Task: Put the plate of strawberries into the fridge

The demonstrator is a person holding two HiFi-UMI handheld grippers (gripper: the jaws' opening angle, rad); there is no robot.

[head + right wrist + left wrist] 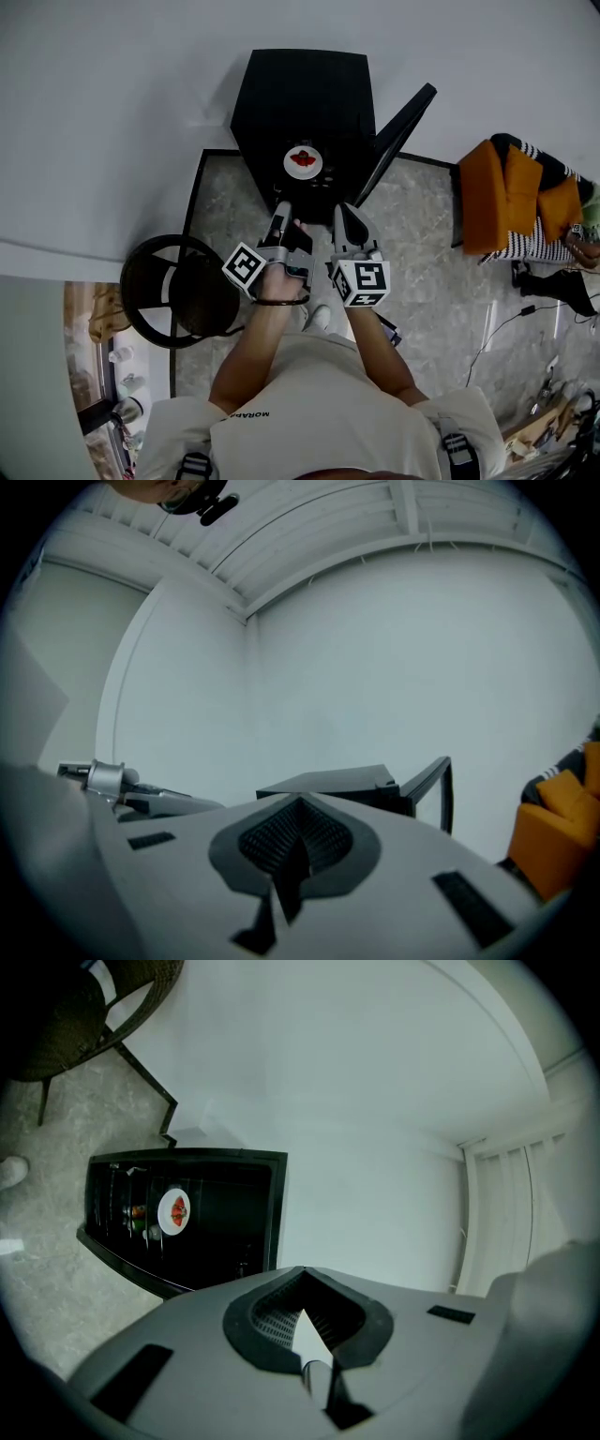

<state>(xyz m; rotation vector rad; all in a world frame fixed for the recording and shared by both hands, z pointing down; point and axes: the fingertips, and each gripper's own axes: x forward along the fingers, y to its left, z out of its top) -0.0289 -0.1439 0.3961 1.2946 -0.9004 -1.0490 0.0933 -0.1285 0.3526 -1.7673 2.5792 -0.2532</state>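
Observation:
A white plate of strawberries (303,161) rests inside the small black fridge (300,103), whose door (401,127) stands open to the right. In the left gripper view the plate (175,1211) lies on a shelf of the fridge (239,1204), beside some small items. Both grippers hang in front of the fridge, apart from the plate. My left gripper (281,210) (314,1354) is shut with nothing in it. My right gripper (341,214) (289,860) is also shut and empty. The right gripper view shows the fridge top (333,782) and the door edge (442,787).
A round black chair (178,291) stands at the left near my left arm. Orange and striped cloth (525,197) lies at the right, with a person's hand (586,248) beside it. White walls rise behind the fridge. Cables run over the floor at the right.

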